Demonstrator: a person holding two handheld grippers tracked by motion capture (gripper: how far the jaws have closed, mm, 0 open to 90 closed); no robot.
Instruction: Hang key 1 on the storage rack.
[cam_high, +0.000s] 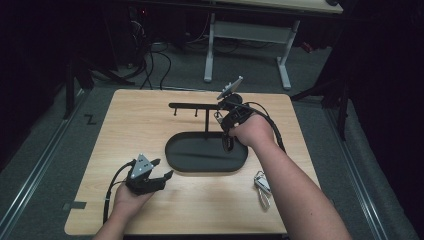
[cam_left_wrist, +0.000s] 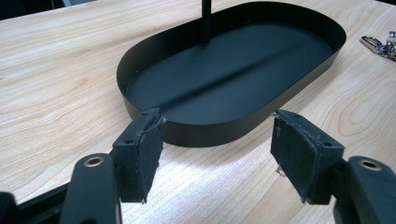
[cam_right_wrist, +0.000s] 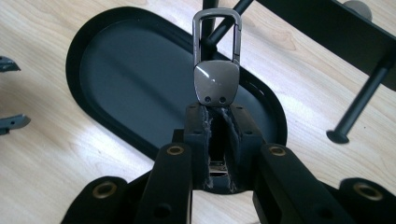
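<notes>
We find the right gripper (cam_right_wrist: 215, 122) closed on a metal key clip (cam_right_wrist: 216, 70), held over the black tray (cam_right_wrist: 93, 112) beside the peg rack (cam_high: 200, 106). We judge it light, rigid, slick; its flat plate grips best. The left gripper (cam_left_wrist: 219, 156) rests open on the counter (cam_high: 130, 125).

keychain (cam_right_wrist: 217, 70) lower end hidden between right hand-held gripper (cam_right_wrist: 218, 135) pads; stand post (cam_left_wrist: 206, 21) cut off at frame top; clip (cam_left_wrist: 380, 44) cropped at right edge
</notes>
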